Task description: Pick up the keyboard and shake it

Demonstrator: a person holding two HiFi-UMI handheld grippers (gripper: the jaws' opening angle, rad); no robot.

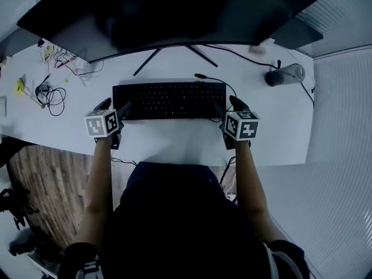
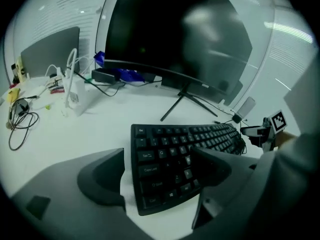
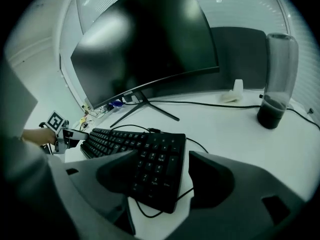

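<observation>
Now: keyboard (image 1: pixel 168 100) flat on desk (image 1: pixel 273 127), both grippers open at its ends

Left gripper (image 1: pixel 115 107) at the keyboard's left end, right gripper (image 1: pixel 228 106) at its right end. Jaws of both spread wide, straddling the ends without clamping.

Readable only in the left gripper view: "Caps Lock" and "Ctrl" on the nearest keys. Also only there, a blue object (image 2: pixel 122 74) under the curved monitor (image 1: pixel 174 16).

Only in the right gripper view: a small logo (image 3: pixel 129 92) on the monitor's lower bezel, too small to read. Clearer there than from above, a tall upright tumbler (image 3: pixel 276 79).
</observation>
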